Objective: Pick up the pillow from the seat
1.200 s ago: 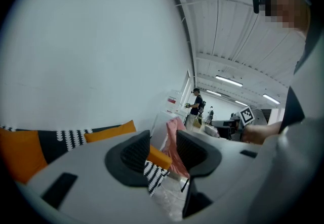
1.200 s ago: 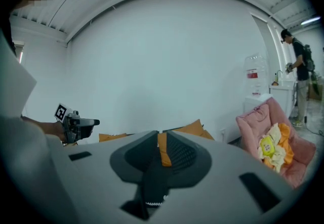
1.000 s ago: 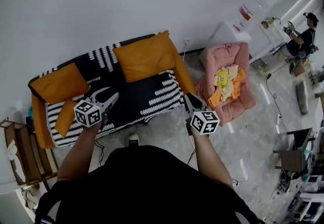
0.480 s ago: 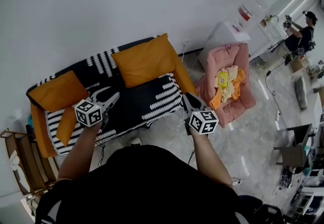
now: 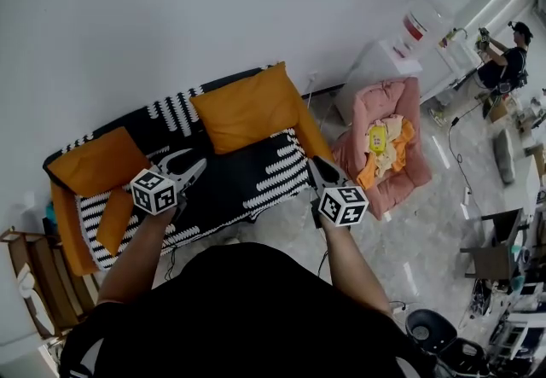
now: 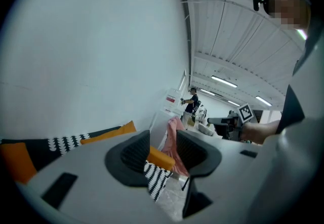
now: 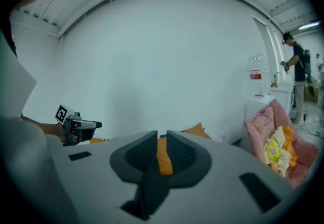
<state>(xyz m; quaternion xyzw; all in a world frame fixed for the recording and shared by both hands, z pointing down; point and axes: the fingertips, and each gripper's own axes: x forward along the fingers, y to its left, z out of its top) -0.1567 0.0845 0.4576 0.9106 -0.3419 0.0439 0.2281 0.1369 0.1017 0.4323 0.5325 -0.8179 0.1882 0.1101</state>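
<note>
A big orange pillow (image 5: 247, 107) leans on the backrest of a black-and-white patterned sofa (image 5: 230, 184). A second orange pillow (image 5: 95, 161) and a small orange cushion (image 5: 113, 221) lie at the sofa's left end. My left gripper (image 5: 192, 161) hovers over the middle of the seat, open and empty (image 6: 163, 137). Off the sofa's right front corner, my right gripper (image 5: 316, 165) is shut with nothing in it (image 7: 162, 137). The right gripper view shows the big pillow (image 7: 195, 129) beyond its jaws, well apart from them.
An orange armrest (image 5: 309, 136) ends the sofa on the right. Beside it stands a pink chair (image 5: 401, 99) piled with clothes and a yellow item (image 5: 375, 136). A white cabinet (image 5: 375, 61) stands behind, a person (image 5: 503, 69) far right, a wooden shelf (image 5: 34, 282) left, black bins (image 5: 426, 329) lower right.
The person has stepped a little closer to the sofa, carrying both grippers along. Neither gripper's jaws have changed. Black bins have come into view at the lower right.
</note>
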